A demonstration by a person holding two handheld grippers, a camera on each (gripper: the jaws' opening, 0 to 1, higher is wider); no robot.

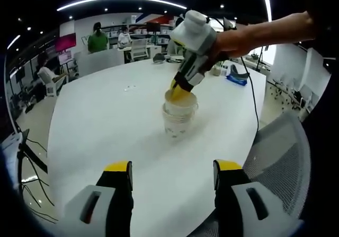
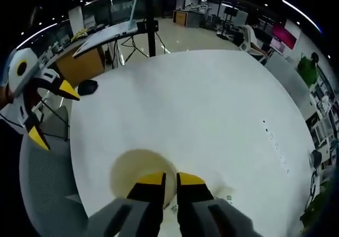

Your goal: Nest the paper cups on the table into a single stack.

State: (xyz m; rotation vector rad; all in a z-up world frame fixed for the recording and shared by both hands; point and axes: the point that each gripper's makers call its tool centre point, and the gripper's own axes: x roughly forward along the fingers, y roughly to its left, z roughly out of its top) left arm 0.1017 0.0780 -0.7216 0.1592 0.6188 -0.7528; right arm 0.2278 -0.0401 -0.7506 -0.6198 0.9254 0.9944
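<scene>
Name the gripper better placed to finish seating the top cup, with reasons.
Right. The right gripper is already at the rim of the white paper cup stack, jaws nearly closed there. The left gripper hangs open, well short of it.

White table point(image 1: 106, 120) open around cup stack point(image 1: 179, 117); right gripper point(image 1: 180, 91) blocks top; mesh chair point(image 1: 278, 147) crowds near edge.

text: none legible | labels: none | small cup point(image 1: 179, 116) print: unreadable
</scene>
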